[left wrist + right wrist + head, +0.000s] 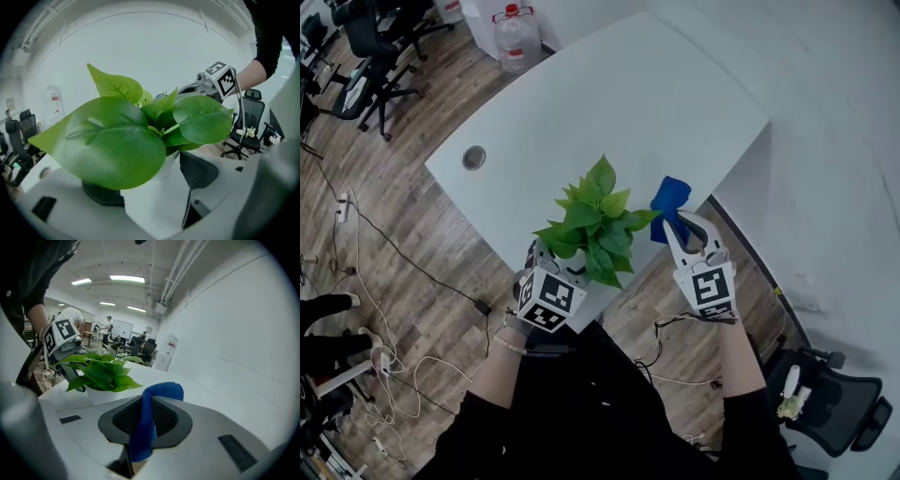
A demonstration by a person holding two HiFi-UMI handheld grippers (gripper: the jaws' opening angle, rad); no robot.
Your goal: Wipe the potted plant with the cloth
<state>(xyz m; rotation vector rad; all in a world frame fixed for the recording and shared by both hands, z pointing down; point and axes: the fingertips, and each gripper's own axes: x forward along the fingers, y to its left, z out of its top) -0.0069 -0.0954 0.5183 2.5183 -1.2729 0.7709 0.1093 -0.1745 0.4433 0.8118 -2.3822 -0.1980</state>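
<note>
A leafy green plant (595, 225) in a white pot (572, 272) stands at the near edge of the white table (609, 103). My left gripper (555, 265) reaches around the pot from the left. In the left gripper view the pot (154, 206) fills the gap of the left gripper (150, 183), and both dark pads (199, 168) lie against it. Just right of the leaves, my right gripper (675, 223) is shut on a blue cloth (670, 197). The cloth (154, 392) sticks up out of the right gripper (145, 416), apart from the plant (101, 371).
A round cable hole (473, 157) sits at the table's left corner. Behind the table stand a water jug (516, 37) and office chairs (370, 56). Cables (403, 253) run over the wood floor at left. Another chair (825, 394) stands at lower right by the white wall.
</note>
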